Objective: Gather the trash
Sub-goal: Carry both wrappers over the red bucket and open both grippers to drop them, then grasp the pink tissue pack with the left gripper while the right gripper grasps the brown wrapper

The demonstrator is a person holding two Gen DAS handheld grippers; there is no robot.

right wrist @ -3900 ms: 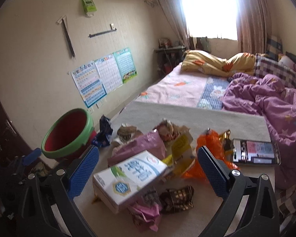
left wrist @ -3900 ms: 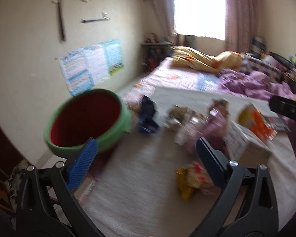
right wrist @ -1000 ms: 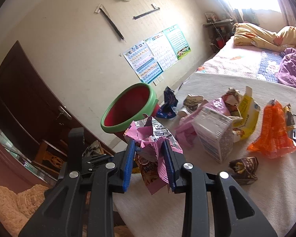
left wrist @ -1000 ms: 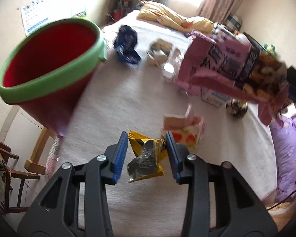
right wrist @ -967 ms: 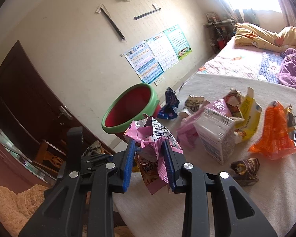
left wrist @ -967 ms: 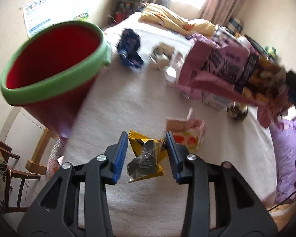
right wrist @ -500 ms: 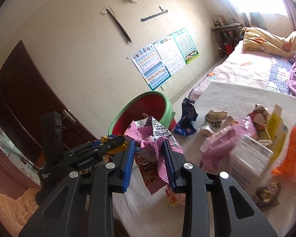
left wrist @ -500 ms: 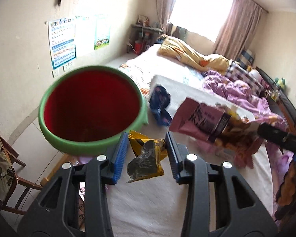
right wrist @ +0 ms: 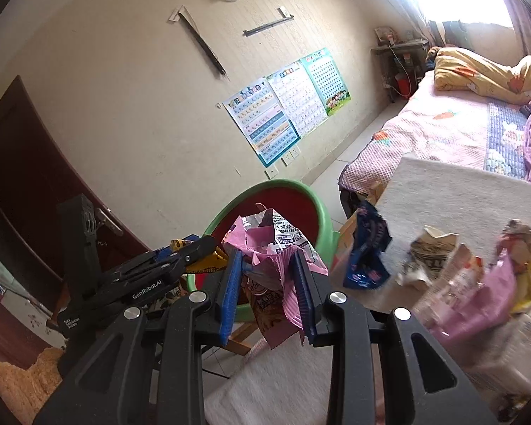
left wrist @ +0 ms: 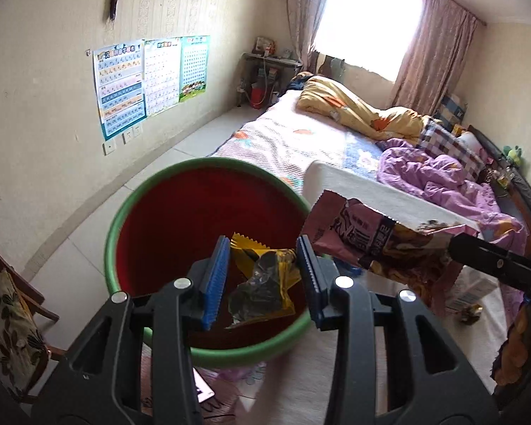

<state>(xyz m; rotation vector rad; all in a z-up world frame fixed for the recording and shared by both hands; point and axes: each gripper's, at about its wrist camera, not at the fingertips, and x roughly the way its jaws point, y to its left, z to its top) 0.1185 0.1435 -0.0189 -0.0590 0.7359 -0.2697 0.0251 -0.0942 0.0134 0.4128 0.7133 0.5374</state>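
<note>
1. Two pieces of trash are in hand at once, one per gripper, and both are at the drop-off step of the collecting job.
2. Left gripper (left wrist: 262,276): its jaws pinch a yellow wrapper (left wrist: 262,283), crumpled with a dark foil patch. In the left wrist view the wrapper hangs over the open mouth of the red bin (left wrist: 180,219), inside its green rim.
3. Right gripper (right wrist: 268,292): its jaws are clamped on a pink snack bag (right wrist: 270,265), torn open at the top. From the left wrist view the bag reaches in from the right, its far end at the bin's rim; I cannot tell whether it is over the opening or just beside the rim.
4. The bin stands on the floor at the corner of the white-covered bench (right wrist: 453,191), beside the bed (left wrist: 301,138).
5. Next, as I judge it: the left jaws need only spread to let the wrapper fall in. The right hand should carry the bag a little further over the opening first, then release, since a light, wide bag could catch on the rim.
6. More litter waits on the bench: a blue wrapper (right wrist: 368,255) near the edge, a crumpled paper carton (right wrist: 428,253), and other packets, blurred.
</note>
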